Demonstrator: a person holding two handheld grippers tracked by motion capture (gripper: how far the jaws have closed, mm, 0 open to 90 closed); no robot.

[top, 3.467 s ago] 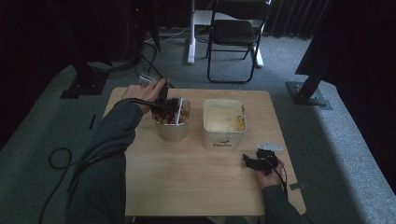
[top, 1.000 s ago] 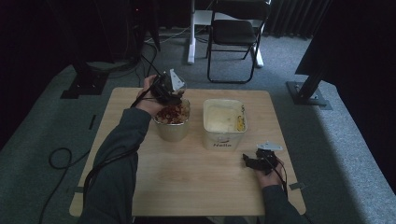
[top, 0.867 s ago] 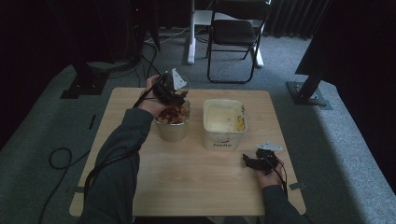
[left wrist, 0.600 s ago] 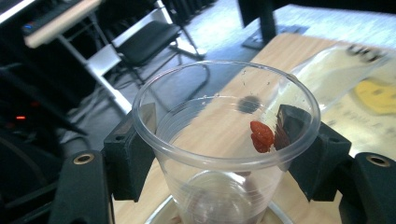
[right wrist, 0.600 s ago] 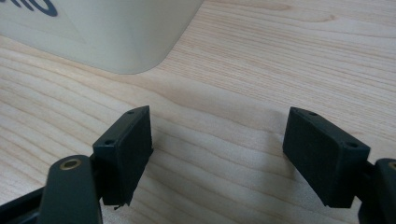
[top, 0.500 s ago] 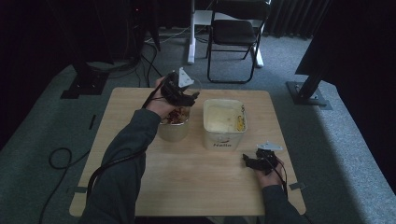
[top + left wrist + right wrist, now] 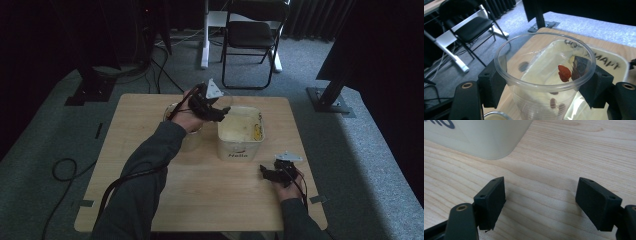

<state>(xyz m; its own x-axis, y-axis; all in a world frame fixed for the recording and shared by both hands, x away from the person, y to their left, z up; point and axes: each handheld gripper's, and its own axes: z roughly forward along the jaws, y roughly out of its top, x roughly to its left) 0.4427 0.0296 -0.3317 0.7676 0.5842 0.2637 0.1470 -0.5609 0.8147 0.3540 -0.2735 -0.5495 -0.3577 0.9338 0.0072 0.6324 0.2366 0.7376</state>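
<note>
Right gripper (image 7: 272, 173), jaws wide & empty, rests near table's (image 7: 150, 200) front-right corner. Left gripper (image 7: 217, 111) clasps clear cup (image 7: 544, 75), jaws just easing, at white tub's (image 7: 240, 131) far-left rim. Tip: keep cup's mouth over tub, firm hold, pour slowly.

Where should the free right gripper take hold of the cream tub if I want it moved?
Take the cream tub by its near wall, at the rim above the printed word. The right gripper rests open on the table just in front of it, and that wall is straight and thin enough to fit between the jaws. Come down from above, one jaw inside, one outside.
</note>
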